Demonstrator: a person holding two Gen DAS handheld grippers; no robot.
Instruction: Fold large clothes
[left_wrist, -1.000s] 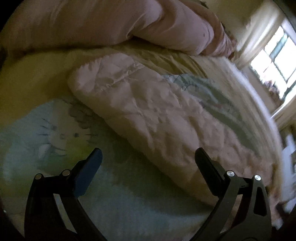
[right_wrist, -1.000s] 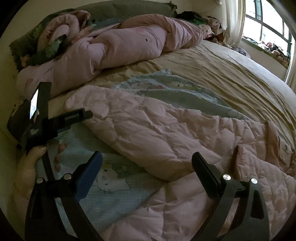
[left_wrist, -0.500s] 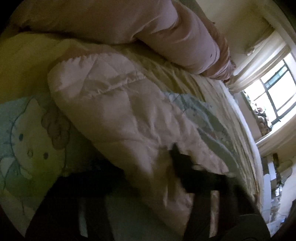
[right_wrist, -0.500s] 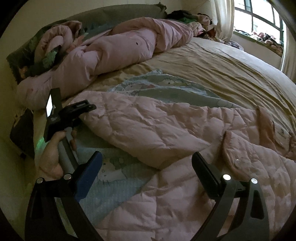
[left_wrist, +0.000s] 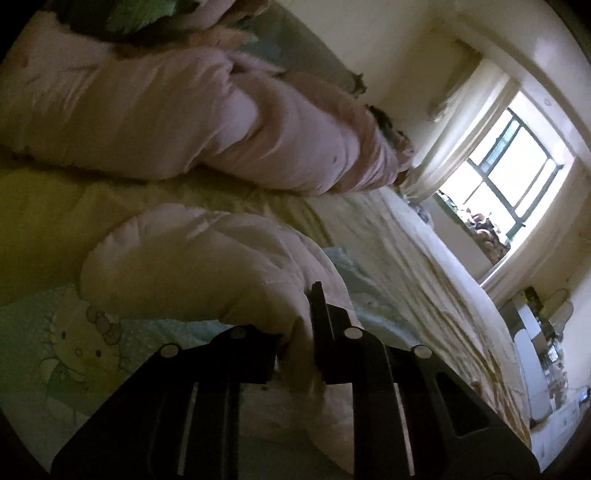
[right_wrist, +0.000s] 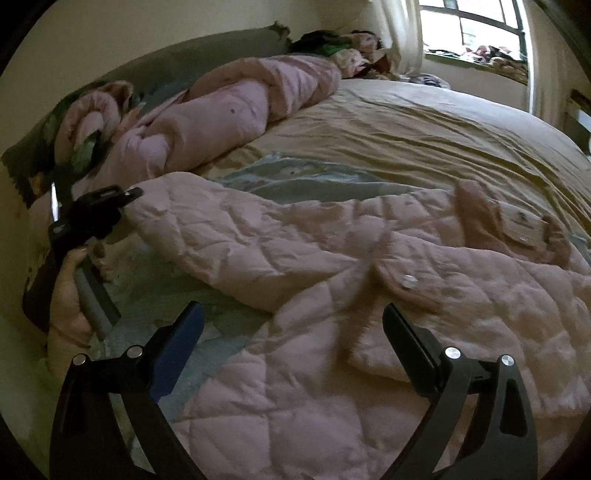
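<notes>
Over the bed, left claw (left_wrist: 295, 354) (tilted down) pinches quilted sleeve (left_wrist: 207, 266).

pink quilted coat (right_wrist: 332, 258) on bed

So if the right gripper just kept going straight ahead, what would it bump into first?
Most likely the pink quilted coat. The open right gripper points down at its padded front, near a snap button; how far off is hard to tell.

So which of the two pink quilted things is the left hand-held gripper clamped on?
The flat quilted jacket, at its sleeve end; the rolled-up duvet lies untouched by the headboard.
</notes>
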